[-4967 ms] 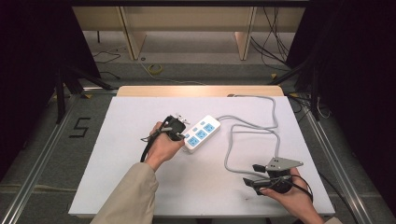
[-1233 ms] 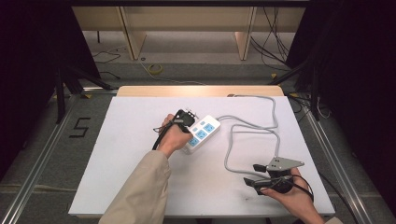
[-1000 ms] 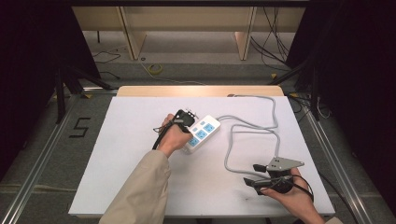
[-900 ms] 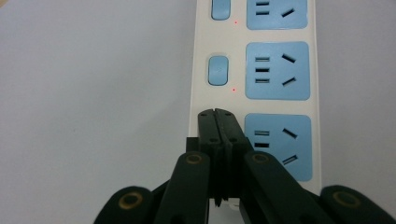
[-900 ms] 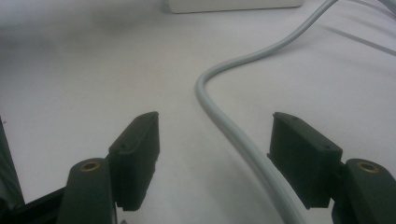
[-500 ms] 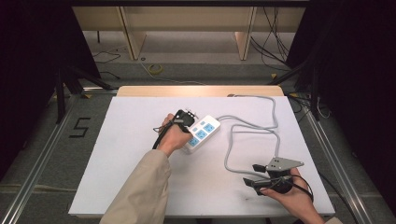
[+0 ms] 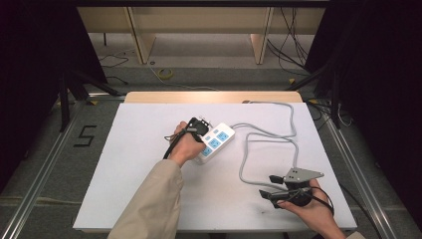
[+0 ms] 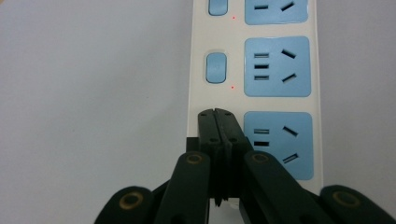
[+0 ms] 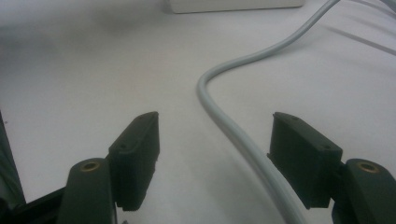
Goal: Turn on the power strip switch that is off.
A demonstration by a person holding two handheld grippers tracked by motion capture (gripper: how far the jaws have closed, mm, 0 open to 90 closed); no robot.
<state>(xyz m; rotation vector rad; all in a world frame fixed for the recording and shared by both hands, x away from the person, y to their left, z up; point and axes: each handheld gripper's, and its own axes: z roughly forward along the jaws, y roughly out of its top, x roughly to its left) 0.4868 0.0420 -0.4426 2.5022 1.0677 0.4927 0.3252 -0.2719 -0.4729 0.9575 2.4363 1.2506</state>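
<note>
A white power strip (image 7: 217,141) with blue sockets lies mid-table, its grey cable (image 7: 293,144) looping to the right. My left gripper (image 7: 203,134) points down onto the strip's left end. In the left gripper view its jaws are shut with nothing between them, and the gripper tip (image 8: 216,114) rests on the power strip (image 8: 278,65) where the nearest socket's switch would sit, below another blue switch (image 8: 216,67). My right gripper (image 7: 266,185) lies low at the front right. It stands open (image 9: 215,126), and the grey cable (image 9: 224,116) runs between its jaws without touching the pads.
The white tabletop (image 7: 139,189) has free room at the left and front. A wooden strip (image 7: 214,97) borders its far edge. Dark curtains and metal rails flank the table; loose cables lie on the floor behind.
Since five seconds ago my left hand has shifted right onto the strip's end. Over the last second nothing has visibly moved.
</note>
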